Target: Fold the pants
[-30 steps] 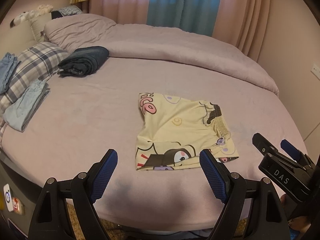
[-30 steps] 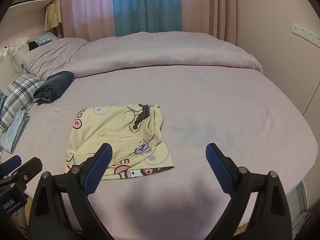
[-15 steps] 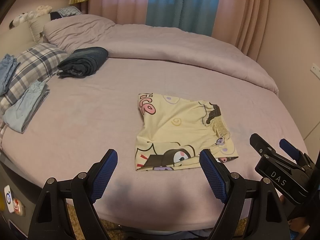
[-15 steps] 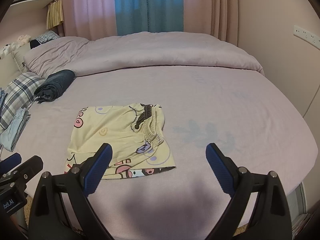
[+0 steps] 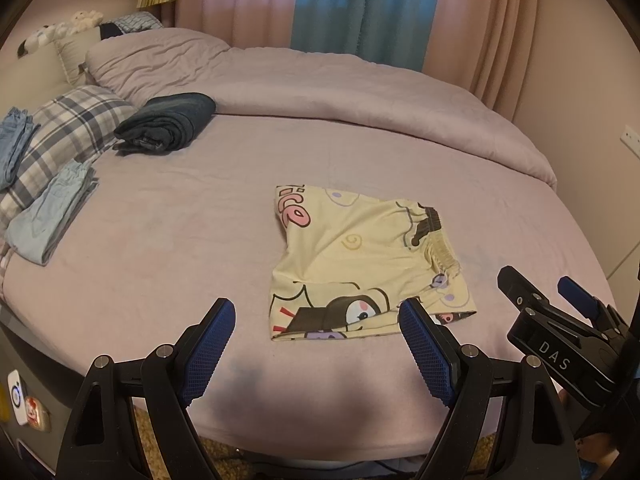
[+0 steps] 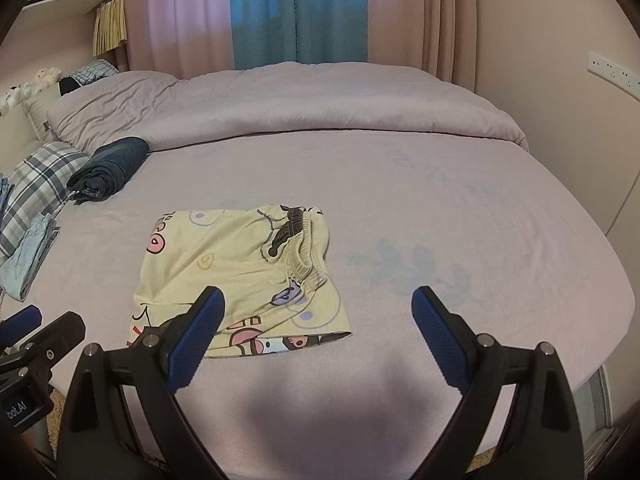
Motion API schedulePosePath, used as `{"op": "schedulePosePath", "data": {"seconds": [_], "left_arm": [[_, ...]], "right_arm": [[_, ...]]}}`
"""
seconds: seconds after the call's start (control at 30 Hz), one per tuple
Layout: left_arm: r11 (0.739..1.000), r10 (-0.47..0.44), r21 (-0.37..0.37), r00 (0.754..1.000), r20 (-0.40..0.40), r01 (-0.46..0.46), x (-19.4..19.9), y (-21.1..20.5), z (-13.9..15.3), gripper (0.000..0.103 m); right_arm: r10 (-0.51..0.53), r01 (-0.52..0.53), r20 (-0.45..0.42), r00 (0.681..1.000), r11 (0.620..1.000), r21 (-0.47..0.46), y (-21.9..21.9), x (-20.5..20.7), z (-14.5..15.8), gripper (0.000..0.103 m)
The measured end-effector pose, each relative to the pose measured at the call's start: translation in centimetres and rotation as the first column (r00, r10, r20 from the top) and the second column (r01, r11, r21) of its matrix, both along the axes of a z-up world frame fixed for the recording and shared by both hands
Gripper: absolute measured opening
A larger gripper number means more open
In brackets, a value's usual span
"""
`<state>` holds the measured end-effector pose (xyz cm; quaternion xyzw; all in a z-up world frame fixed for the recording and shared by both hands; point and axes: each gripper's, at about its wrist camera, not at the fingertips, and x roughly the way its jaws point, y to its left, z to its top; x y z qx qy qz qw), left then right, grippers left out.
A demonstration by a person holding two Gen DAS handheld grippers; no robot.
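Note:
Yellow cartoon-print pants [image 5: 360, 264] [image 6: 240, 272] lie folded into a flat rectangle on the lilac bed sheet [image 5: 180, 240], waistband on the right side. My left gripper [image 5: 316, 320] hovers open over the bed's near edge, just short of the pants' near hem, with nothing between its blue pads. My right gripper [image 6: 318, 308] is open too, held above the pants' near right corner and the bare sheet [image 6: 460, 220] beside it. Its black body also shows at the lower right of the left wrist view.
A rolled dark garment [image 5: 166, 124] lies at the far left by a plaid pillow [image 5: 68, 128]. Folded light-blue clothes [image 5: 48, 212] sit at the left edge. A bunched lilac duvet [image 6: 280, 104] spans the far side before curtains [image 6: 296, 12].

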<state>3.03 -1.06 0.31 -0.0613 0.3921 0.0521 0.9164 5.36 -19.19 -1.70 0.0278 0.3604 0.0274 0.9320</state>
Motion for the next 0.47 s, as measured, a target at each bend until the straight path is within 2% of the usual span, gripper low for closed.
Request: {"op": "schedulePosePath", "data": {"seconds": [0.47], "left_arm": [[1.000,-0.011,-0.001,1.000,-0.006,0.011,0.02,-0.11,-0.20,0.084]], "right_arm": [[0.008,-0.008,0.001,1.000,1.000,-0.009,-0.23,0.04,-0.16,0.096]]}}
